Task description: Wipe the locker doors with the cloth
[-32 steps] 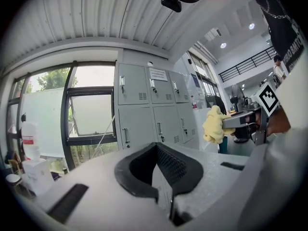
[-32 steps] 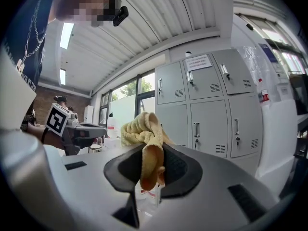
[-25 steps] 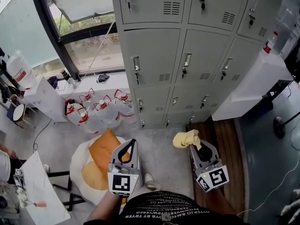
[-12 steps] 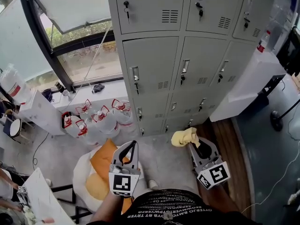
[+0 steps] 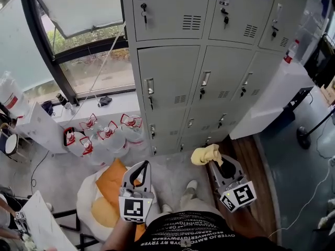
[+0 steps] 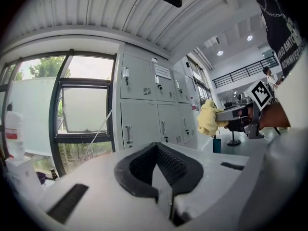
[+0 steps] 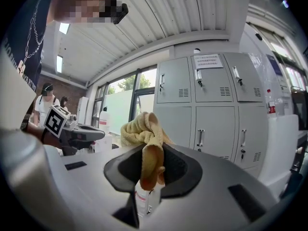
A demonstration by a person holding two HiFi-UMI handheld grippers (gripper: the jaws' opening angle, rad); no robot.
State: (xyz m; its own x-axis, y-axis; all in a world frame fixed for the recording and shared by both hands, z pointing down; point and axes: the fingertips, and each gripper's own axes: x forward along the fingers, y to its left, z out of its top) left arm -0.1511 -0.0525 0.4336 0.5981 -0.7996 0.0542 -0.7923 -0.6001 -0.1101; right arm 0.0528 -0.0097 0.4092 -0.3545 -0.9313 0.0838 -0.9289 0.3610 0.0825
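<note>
Grey metal lockers [image 5: 209,61] rise ahead in a grid of doors with handles, keys and vents; they also fill the background in the left gripper view [image 6: 144,109] and the right gripper view [image 7: 216,109]. My right gripper [image 5: 213,161] is shut on a crumpled yellow cloth [image 5: 205,154], which bulges from the jaws [image 7: 144,134] and shows at the right of the left gripper view [image 6: 209,119]. It hangs well short of the doors. My left gripper [image 5: 141,166] is shut with nothing in it [image 6: 161,177], level with the right one.
Water jugs with red handles [image 5: 104,132] stand on the floor at the lockers' left, below a window [image 5: 84,41]. An orange-and-white beanbag [image 5: 107,192] lies under my left gripper. A white cabinet [image 5: 272,98] flanks the lockers on the right. A white table [image 5: 42,224] is at bottom left.
The view has shifted slightly closer to the lockers and a foot has stepped forward. Both grippers keep their pose, and the cloth stays held.
</note>
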